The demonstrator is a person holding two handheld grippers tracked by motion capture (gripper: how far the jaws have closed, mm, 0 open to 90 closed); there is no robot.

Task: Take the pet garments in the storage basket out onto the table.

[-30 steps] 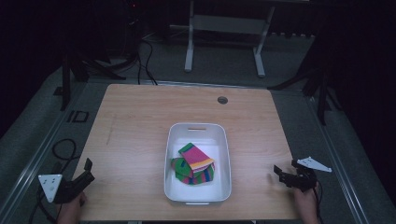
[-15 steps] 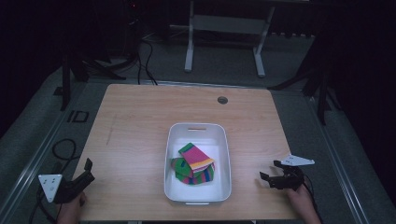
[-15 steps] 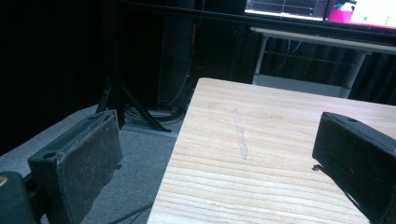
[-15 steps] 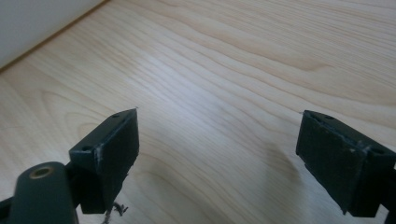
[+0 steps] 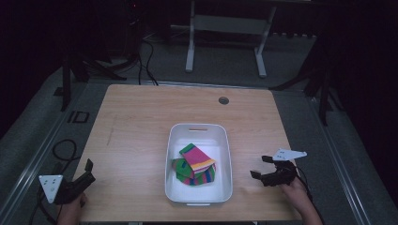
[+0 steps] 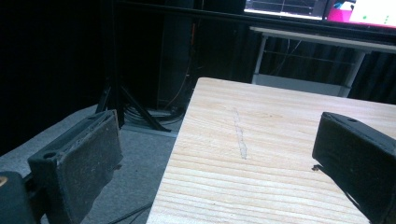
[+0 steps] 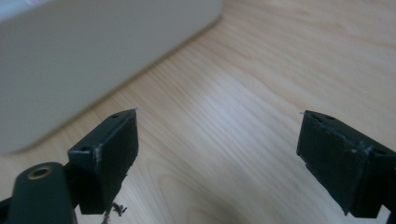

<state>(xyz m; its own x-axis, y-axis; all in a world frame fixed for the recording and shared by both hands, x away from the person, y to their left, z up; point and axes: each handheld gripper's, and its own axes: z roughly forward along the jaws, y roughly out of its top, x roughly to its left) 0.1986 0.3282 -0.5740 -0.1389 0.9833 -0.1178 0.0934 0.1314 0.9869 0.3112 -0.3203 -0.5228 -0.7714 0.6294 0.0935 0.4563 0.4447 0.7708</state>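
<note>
Right claw (image 5: 263,167) has slid in twd the white bin (image 5: 199,131) mid-worktop (image 5: 136,122), jaws apart & empty; left claw (image 5: 88,171) idle, also apart; folded striped cloths (image 5: 195,164) sit inside, apparently untouched.

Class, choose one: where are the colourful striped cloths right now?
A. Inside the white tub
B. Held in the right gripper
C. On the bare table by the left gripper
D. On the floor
A: the striped cloths lie piled inside the white tub at mid-table, clear of both grippers.
</note>
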